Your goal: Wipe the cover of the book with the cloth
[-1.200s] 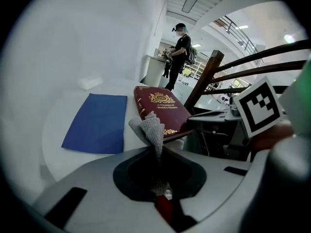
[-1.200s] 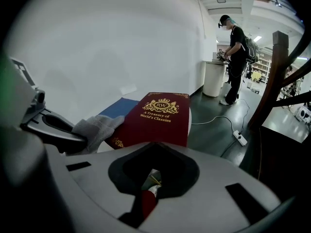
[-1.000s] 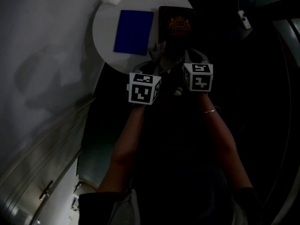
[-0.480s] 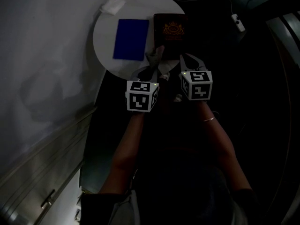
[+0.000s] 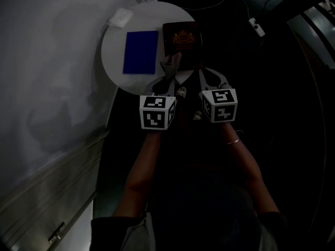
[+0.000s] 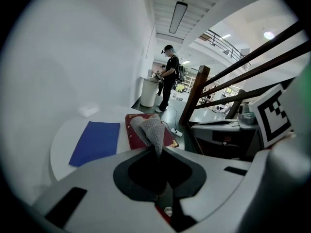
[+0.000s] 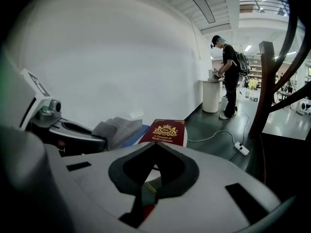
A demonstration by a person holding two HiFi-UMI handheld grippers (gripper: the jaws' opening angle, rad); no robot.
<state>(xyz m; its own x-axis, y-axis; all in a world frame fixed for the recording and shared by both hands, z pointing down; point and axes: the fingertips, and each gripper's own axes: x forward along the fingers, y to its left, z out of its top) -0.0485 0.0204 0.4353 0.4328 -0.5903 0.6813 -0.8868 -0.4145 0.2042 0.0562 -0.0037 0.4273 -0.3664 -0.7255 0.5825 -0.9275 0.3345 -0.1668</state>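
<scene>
- The round white tabletop (image 5: 112,46) is standing by the wall. A blue sheet (image 5: 140,52) is lying flat on it, just beside the book on its left.
- The left hand-held gripper (image 6: 158,152) is pinching a grey knitted cloth (image 6: 150,130) between its closed jaws. The free end is pointing forward over the near-left part of the cover (I cannot tell whether it is already touching).
- The book (image 5: 181,42), dark red with a gold emblem, is lying closed and cover-up at the right side of the tabletop. It is directly ahead of both grippers, and its long axis is running away from the person.
- In my judgement the left side is the nearer one. The coming stroke is asking only for the cloth to go down and then travel along this long axis.
- The right hand-held gripper (image 7: 153,147) is waiting near the book's closer end, jaws together with nothing between them. Both forearms are reaching forward side by side, with the marker cubes about level.
</scene>
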